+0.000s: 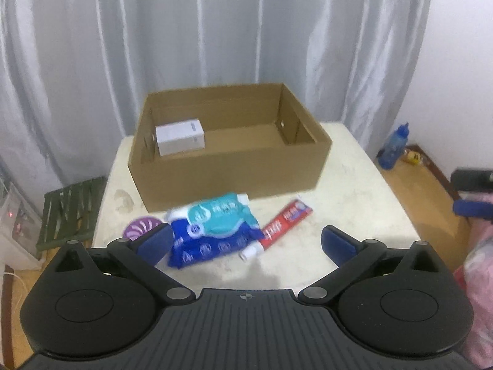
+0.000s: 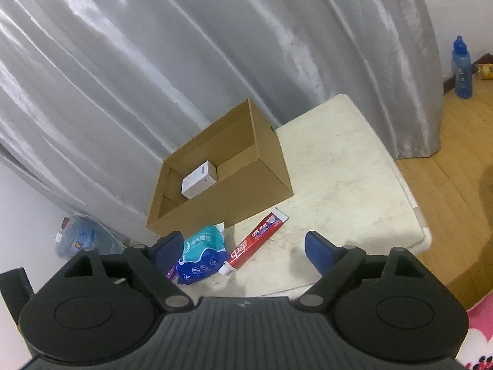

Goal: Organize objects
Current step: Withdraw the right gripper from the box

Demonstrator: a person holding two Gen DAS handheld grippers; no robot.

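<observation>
Your left gripper and right gripper both hang wide open and empty above the white desk. Just ahead lie the teal-and-blue soft packs, a red toothpaste tube and a purple disc. Beyond, the open brown cardboard box holds one small white carton. Likely next: close on a pack and lift it in.

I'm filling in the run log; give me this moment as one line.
left gripper open, empty | right gripper open, empty | white box in cardboard box | toothpaste, wipes pack on table
</observation>
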